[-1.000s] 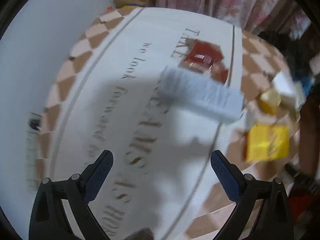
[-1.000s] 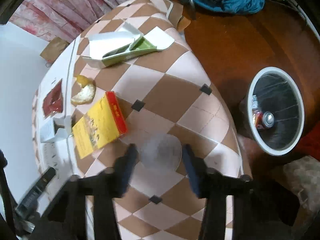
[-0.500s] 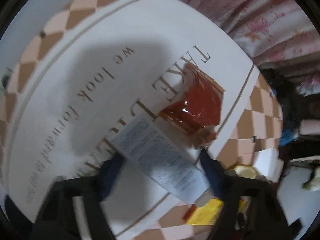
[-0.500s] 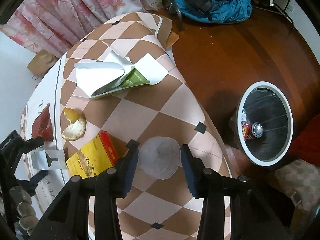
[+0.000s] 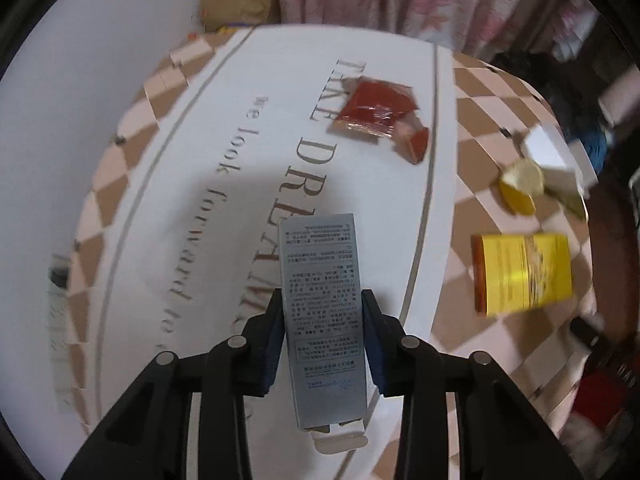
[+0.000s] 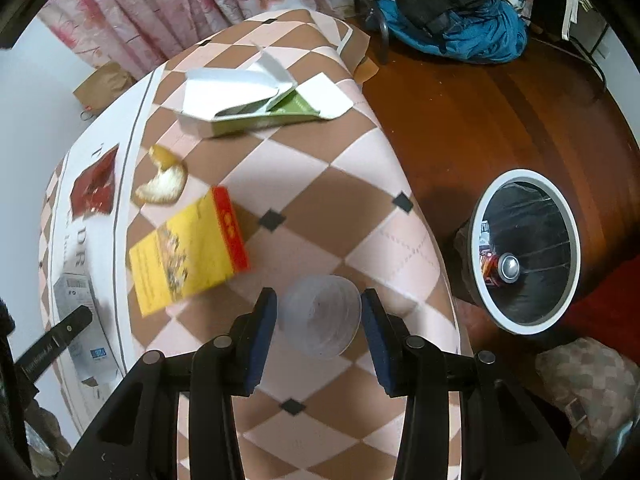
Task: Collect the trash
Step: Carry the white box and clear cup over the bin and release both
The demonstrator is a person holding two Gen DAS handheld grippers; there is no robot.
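Note:
My left gripper is shut on a long grey printed box, held lengthwise between the pads over the white lettered cloth. The same box shows in the right wrist view. My right gripper is shut on a clear plastic cup above the checkered table. A red wrapper, orange peel, a yellow box and an opened white-green carton lie on the table. A white-rimmed trash bin stands on the floor to the right.
A brown paper bag sits at the table's far end against pink curtains. A blue and black pile of clothes lies on the wooden floor. The bin holds a can.
My left gripper has swung onto the grey box and closed on it. My right gripper, holding the cup, has shifted slightly over the table.

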